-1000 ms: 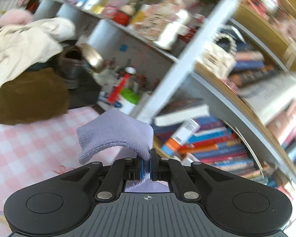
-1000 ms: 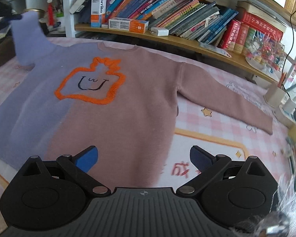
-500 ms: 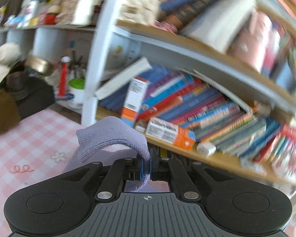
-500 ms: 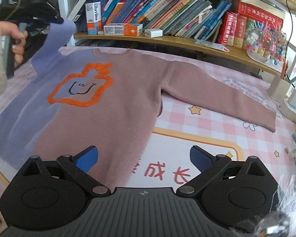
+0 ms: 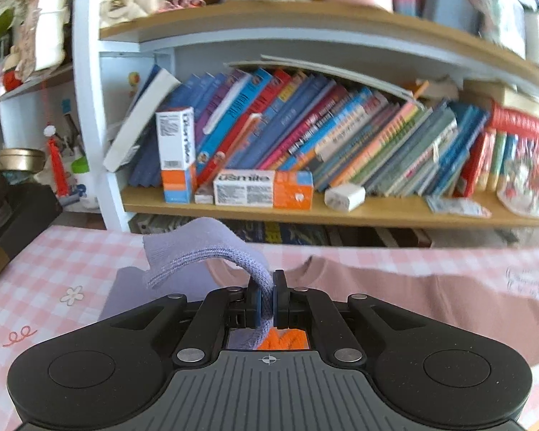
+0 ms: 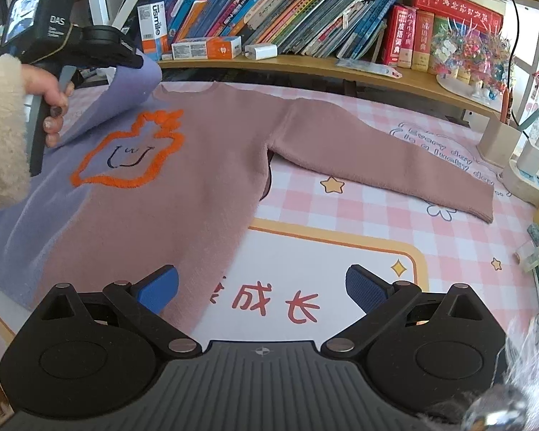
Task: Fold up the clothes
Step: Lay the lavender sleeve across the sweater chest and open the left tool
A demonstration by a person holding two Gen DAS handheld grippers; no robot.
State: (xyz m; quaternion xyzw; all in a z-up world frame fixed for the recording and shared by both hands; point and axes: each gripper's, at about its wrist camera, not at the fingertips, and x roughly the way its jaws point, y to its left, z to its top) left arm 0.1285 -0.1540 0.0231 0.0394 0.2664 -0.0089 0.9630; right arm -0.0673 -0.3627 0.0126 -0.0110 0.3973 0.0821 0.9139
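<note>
Lilac cuff (image 5: 197, 251) pinched in left tongs (image 5: 266, 301) — sweater (image 6: 197, 186) neck toward shelf; right tongs (image 6: 262, 287) spread.

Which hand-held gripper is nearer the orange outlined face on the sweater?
Left. The left hand-held gripper hangs just above the orange outlined face, clamping the lilac knitted sleeve cuff. The right hand-held gripper hovers open past the sweater's hem.

Purple-pink sweater (image 6: 169, 186) flat, purple sleeve (image 6: 125, 97) lifted.
</note>
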